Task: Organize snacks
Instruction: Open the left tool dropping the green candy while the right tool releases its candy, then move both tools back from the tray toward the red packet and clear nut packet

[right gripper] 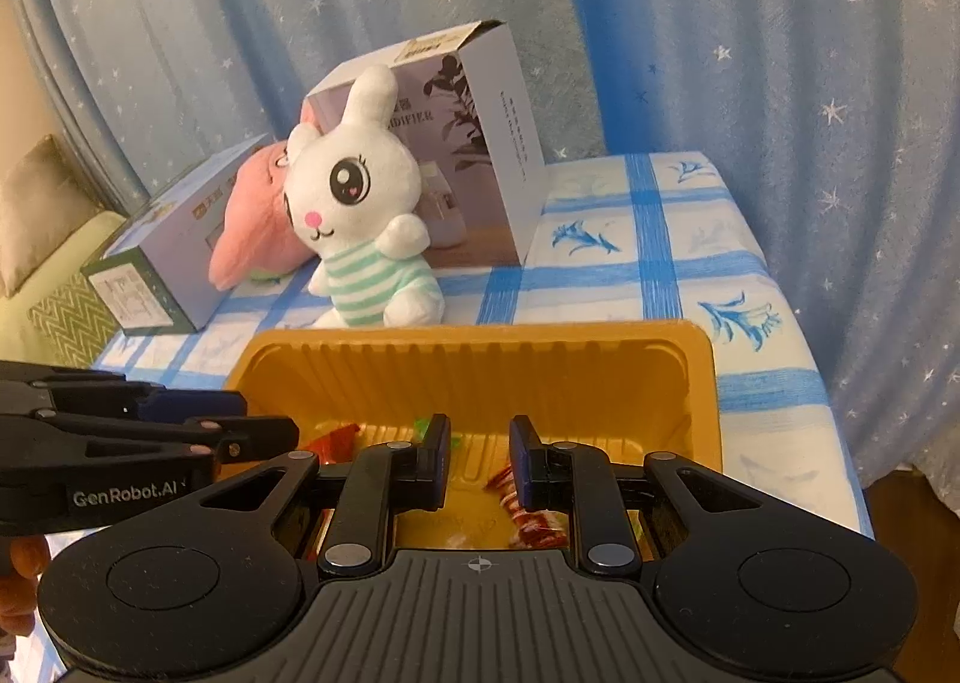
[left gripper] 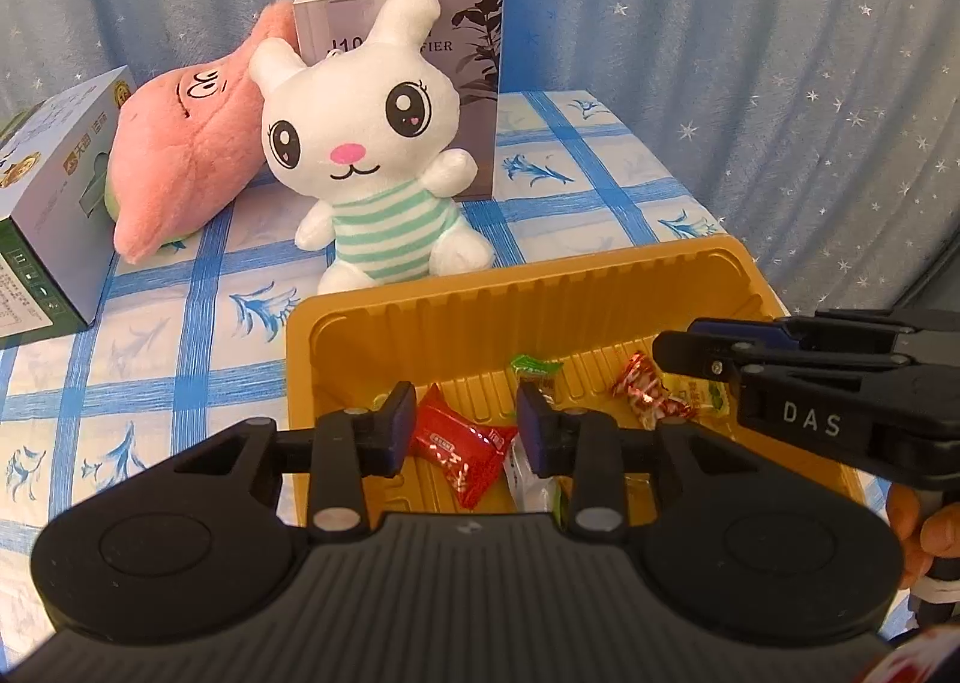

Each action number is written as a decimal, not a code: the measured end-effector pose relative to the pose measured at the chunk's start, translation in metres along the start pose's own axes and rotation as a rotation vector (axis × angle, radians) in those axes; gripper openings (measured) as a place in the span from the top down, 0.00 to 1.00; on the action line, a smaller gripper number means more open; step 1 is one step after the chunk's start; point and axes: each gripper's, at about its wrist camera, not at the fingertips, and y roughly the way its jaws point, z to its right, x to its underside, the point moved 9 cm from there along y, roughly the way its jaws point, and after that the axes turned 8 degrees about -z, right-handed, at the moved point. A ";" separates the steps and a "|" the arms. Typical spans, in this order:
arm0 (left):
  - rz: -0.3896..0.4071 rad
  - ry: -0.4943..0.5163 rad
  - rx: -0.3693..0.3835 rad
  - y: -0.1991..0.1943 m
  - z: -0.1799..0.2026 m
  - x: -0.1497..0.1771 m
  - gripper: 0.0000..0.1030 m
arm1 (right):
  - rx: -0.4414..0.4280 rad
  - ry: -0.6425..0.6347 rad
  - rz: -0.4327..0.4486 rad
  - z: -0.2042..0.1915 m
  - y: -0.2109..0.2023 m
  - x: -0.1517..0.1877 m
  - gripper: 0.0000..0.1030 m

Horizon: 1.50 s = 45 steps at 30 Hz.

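Note:
A gold plastic tray (left gripper: 540,278) sits on the blue-checked cloth, with several wrapped snacks in it. Among them are a red packet (left gripper: 462,449), a green candy (left gripper: 534,371), a red-and-white twist candy (left gripper: 645,392) and a yellow-green packet (left gripper: 702,398). My left gripper (left gripper: 467,425) hovers over the tray's near left part. It is open, and the red packet lies below the gap with the pads off it. My right gripper (right gripper: 480,458) hangs over the same tray (right gripper: 480,338), jaws drawn close with nothing between them. It reaches in from the right (left gripper: 672,347) in the left wrist view.
Behind the tray sit a white rabbit plush (left gripper: 366,143), a pink plush (left gripper: 186,143) and a tall humidifier box (left gripper: 468,53). A green-and-white box (left gripper: 48,203) lies at the left. The table edge (right gripper: 798,359) drops off right of the tray, and a starry blue curtain hangs behind.

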 end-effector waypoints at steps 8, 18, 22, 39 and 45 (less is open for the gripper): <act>0.010 0.000 -0.003 -0.010 0.006 0.008 0.65 | 0.007 -0.014 -0.007 0.001 -0.013 0.013 0.70; 0.044 -0.002 -0.021 -0.038 0.016 0.021 0.57 | 0.000 -0.035 0.050 -0.004 -0.053 0.020 0.51; 0.076 0.007 -0.029 -0.058 0.023 0.030 0.51 | -0.009 -0.044 0.068 -0.007 -0.074 0.026 0.42; 0.149 -0.033 -0.041 -0.153 0.046 0.103 0.41 | -0.023 -0.117 0.050 -0.025 -0.153 0.092 0.29; 0.155 -0.079 -0.065 -0.180 0.036 0.136 0.41 | -0.044 -0.157 0.020 -0.036 -0.169 0.120 0.29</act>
